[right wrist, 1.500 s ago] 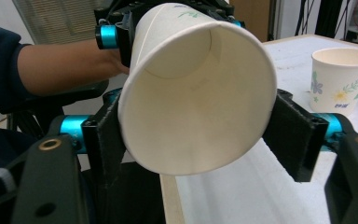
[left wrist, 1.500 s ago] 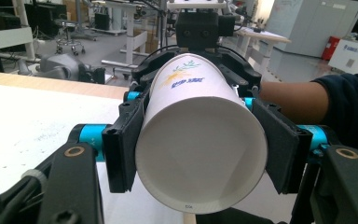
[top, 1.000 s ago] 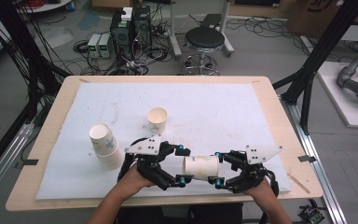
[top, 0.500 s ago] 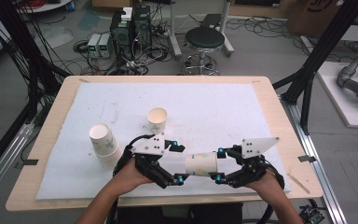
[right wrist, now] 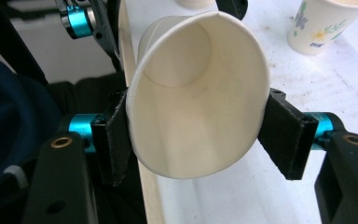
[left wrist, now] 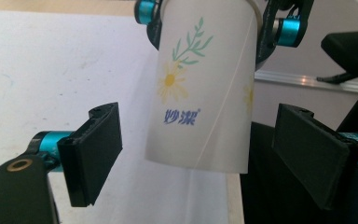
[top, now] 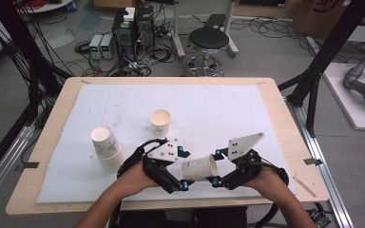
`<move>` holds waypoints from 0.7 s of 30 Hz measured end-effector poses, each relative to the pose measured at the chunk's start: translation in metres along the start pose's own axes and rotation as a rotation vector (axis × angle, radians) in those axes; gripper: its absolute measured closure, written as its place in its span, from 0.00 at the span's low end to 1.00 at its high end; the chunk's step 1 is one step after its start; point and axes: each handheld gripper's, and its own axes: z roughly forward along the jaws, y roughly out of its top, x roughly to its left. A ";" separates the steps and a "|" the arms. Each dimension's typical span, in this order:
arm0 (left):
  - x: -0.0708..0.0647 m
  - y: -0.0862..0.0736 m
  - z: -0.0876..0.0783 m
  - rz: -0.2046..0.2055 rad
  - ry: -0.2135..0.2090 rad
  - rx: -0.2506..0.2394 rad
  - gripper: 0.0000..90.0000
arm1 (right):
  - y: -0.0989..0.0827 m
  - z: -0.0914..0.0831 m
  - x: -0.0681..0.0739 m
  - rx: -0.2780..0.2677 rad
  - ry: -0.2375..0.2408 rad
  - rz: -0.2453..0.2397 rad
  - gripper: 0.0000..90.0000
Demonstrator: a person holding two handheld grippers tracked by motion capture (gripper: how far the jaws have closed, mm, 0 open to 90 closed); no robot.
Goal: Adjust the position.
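Paper cup (top: pixel 199 167) now clamped only by right gripper (top: pixel 214 179), lower middle; left gripper (top: pixel 185 183) just let go, jaws wide. Handover basically done.

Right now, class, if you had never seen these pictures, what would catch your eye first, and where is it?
First, the paper cup held on its side above the table's near edge: the right gripper squeezes it near the rim, while the left gripper has its jaws open on either side of the base, clear of it. Next, on the white mat, a stack of cups stands at the left and a single upright cup beyond the grippers.
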 end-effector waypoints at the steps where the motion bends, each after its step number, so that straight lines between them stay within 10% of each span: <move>1: 0.000 0.000 0.001 0.009 -0.001 0.013 0.18 | 0.002 0.001 0.000 0.014 0.000 -0.009 0.37; 21: 0.000 0.002 0.014 0.025 0.000 0.126 0.23 | 0.032 0.015 0.004 0.230 -0.008 -0.115 0.37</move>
